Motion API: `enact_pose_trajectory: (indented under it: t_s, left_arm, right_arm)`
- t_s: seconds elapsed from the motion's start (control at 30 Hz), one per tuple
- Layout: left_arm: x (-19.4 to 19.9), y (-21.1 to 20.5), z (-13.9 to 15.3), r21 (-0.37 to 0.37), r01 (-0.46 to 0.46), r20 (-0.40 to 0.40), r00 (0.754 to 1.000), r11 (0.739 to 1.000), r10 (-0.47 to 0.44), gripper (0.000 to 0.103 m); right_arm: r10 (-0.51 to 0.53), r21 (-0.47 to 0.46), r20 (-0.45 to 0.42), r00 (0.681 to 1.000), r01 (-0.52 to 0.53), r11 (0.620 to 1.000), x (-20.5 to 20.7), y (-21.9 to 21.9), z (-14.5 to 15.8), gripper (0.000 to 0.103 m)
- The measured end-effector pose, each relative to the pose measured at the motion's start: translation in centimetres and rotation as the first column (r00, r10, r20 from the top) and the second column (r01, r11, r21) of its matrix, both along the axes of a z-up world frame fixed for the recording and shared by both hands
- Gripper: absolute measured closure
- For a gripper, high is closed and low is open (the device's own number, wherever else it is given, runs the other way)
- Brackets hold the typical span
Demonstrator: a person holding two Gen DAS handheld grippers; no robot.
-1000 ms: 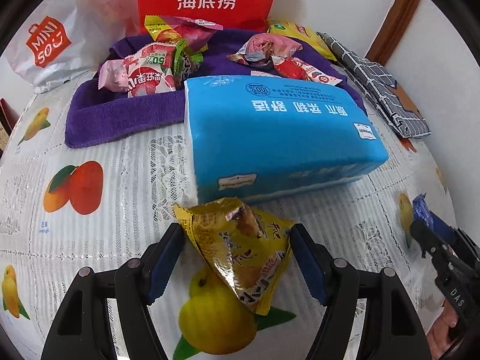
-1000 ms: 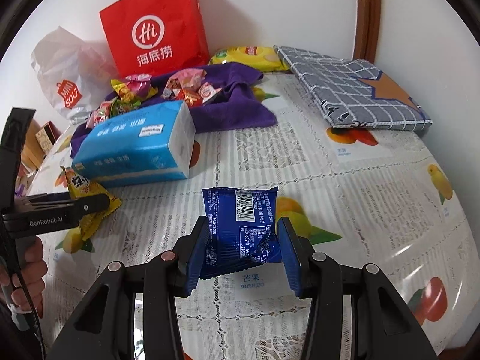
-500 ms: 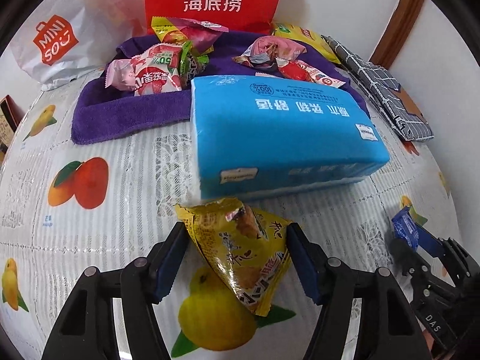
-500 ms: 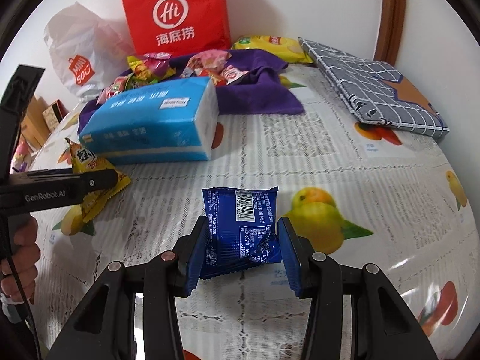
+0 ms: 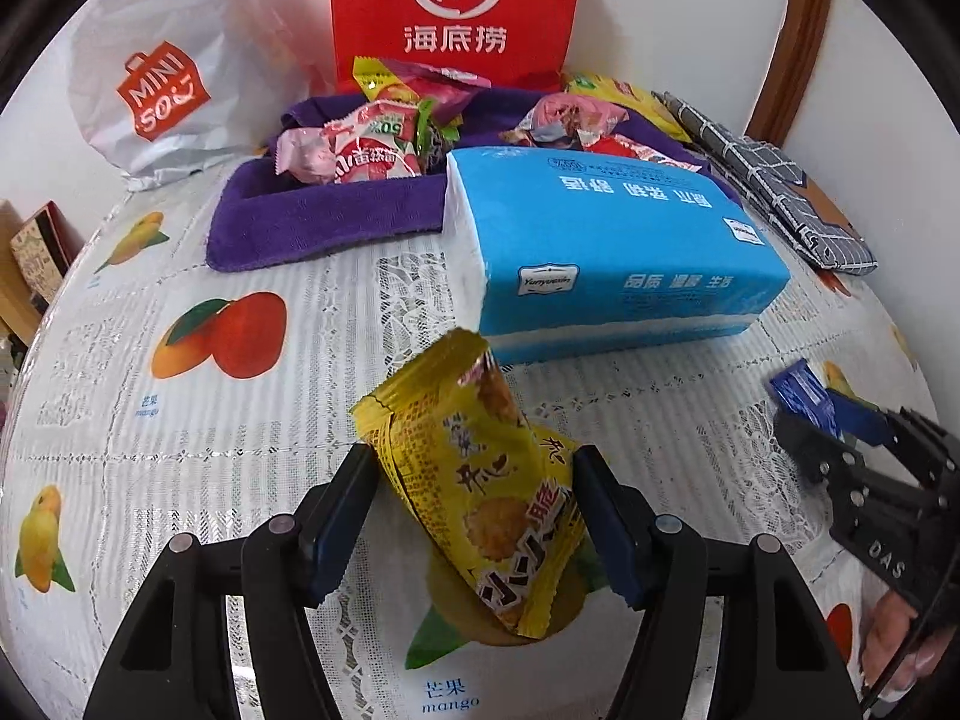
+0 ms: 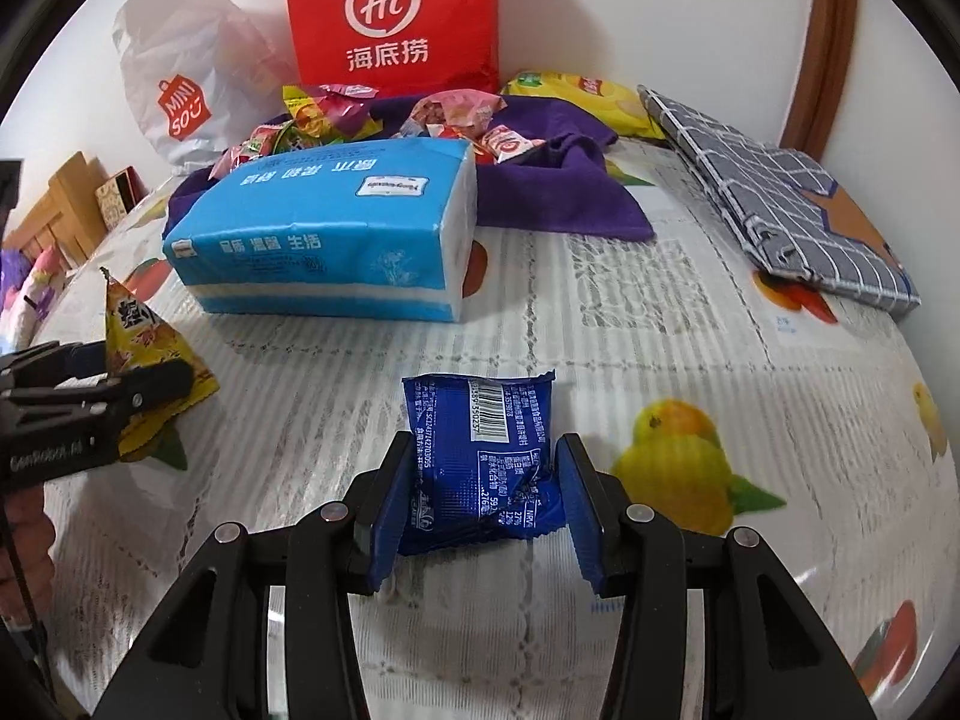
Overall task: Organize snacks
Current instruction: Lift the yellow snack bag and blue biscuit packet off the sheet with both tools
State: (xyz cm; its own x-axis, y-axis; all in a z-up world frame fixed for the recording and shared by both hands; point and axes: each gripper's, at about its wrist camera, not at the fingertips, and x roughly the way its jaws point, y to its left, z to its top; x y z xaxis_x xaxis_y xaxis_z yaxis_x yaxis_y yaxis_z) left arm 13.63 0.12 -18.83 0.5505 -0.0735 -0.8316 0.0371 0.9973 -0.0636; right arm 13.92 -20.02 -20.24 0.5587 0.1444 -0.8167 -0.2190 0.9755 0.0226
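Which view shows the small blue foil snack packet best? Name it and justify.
The right wrist view: the blue foil snack packet fills the centre, barcode side facing the camera, clamped in the right claw. The left wrist view shows only an edge of it at the far right, mostly hidden by that claw.

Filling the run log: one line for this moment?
left hand-held gripper: shut on yellow packet | right hand-held gripper: shut on blue packet

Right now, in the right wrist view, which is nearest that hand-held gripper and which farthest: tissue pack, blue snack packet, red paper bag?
1. Blue snack packet, between the right hand-held gripper pads.
2. Tissue pack, farther back, left.
3. Red paper bag, against the wall.
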Motion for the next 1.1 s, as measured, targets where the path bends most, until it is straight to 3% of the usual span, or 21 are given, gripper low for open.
enact_pose_trajectory:
  t_s: [0.17,0.43,0.53,0.63,0.77,0.9,1.0,1.1]
  left_arm:
    - [-0.4,-0.5,-0.2,0.036,-0.012,0.045,0.999,0.999,0.011,0.036]
    - [-0.4,-0.5,-0.2,0.033,-0.014,0.048,0.999,0.999,0.013,0.036]
    - [-0.4,-0.4,-0.2,0.024,-0.015,0.048,0.999,1.000,0.013,0.036]
    - [-0.4,-0.7,-0.3,0.041,-0.008,0.043,0.999,0.999,0.006,0.035]
    - [-0.2,-0.8,-0.4,0.030,0.013,0.032,0.999,0.999,-0.014,0.023]
    - [-0.2,-1.1,-0.4,0.039,0.014,0.031,0.999,0.999,-0.016,0.023]
    - [-0.4,-0.6,-0.2,0.022,-0.014,0.046,0.999,1.000,0.013,0.038]
    - [-0.6,0.2,0.0,-0.013,-0.015,0.046,0.999,1.000,0.016,0.041]
  right_arm:
    - [0.002,0.002,0.010,1.000,-0.002,1.000,0.7,0.2,-0.1,0.053]
    - [0.003,-0.007,0.012,1.000,-0.003,1.000,0.6,0.3,-0.2,0.053]
    - [0.018,0.022,0.004,1.000,-0.018,1.000,0.7,0.2,-0.2,0.045]
    - [0.026,-0.008,0.007,1.000,-0.026,1.000,0.6,0.7,-0.3,0.044]
    - [0.023,0.006,0.004,1.000,-0.023,1.000,0.8,0.5,-0.3,0.042]
    - [0.026,0.001,0.003,1.000,-0.026,1.000,0.8,0.6,-0.3,0.042]
    - [0.027,0.000,0.005,1.000,-0.027,1.000,0.8,0.6,-0.3,0.042]
    - [0.027,0.003,0.012,1.000,-0.027,1.000,0.7,0.4,-0.1,0.054]
